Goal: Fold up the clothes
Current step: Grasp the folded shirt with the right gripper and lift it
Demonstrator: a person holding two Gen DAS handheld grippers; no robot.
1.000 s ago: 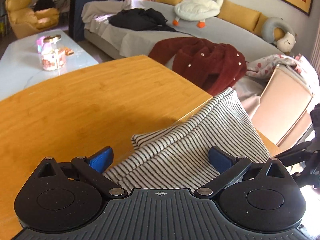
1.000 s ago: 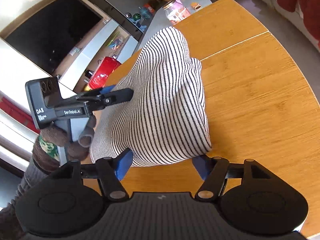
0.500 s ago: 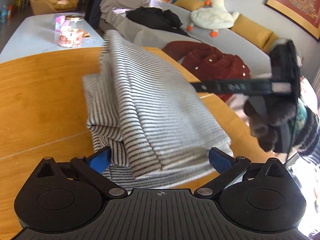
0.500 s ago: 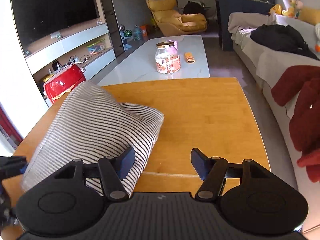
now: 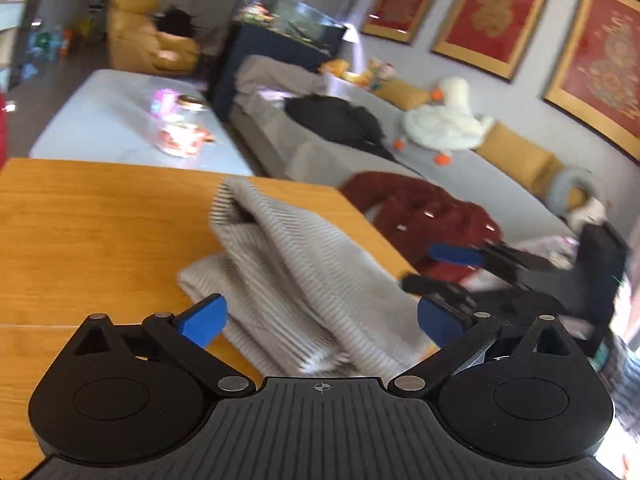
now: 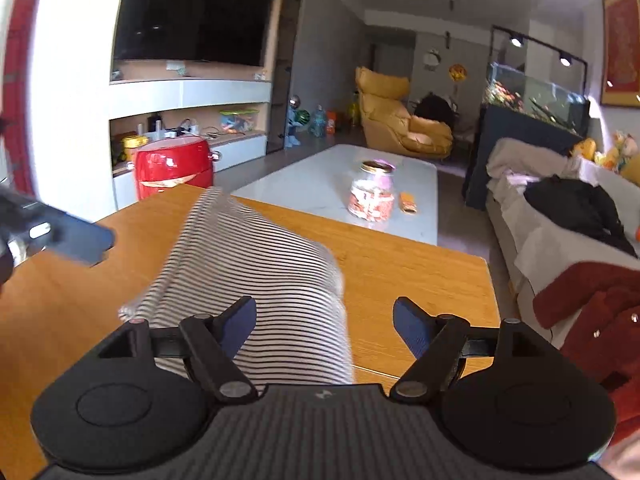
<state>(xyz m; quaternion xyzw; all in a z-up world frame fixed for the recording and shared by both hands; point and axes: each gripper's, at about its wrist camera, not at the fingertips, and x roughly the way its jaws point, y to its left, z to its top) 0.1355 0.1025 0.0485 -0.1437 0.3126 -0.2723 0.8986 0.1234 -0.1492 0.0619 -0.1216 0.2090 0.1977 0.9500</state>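
Note:
A folded black-and-white striped garment (image 5: 304, 280) lies on the wooden table (image 5: 92, 232), blurred by motion. It also shows in the right wrist view (image 6: 248, 280). My left gripper (image 5: 320, 320) is open, its blue pads either side of the garment's near edge, holding nothing. My right gripper (image 6: 324, 324) is open and empty, just behind the garment's near right end. The right gripper shows in the left wrist view (image 5: 452, 268) at the table's right edge. The left gripper's tip (image 6: 80, 240) shows at the left of the right wrist view.
A red coat (image 5: 420, 216) and a black garment (image 5: 336, 120) lie on the grey sofa (image 5: 480, 184) beyond the table. A white coffee table (image 6: 332, 184) carries a jar (image 6: 372, 192). A red appliance (image 6: 172, 168) stands past the table's far left corner.
Both grippers have let go of the striped garment and pulled back from it. The garment has dropped from a raised fold into a flatter folded pile on the table.

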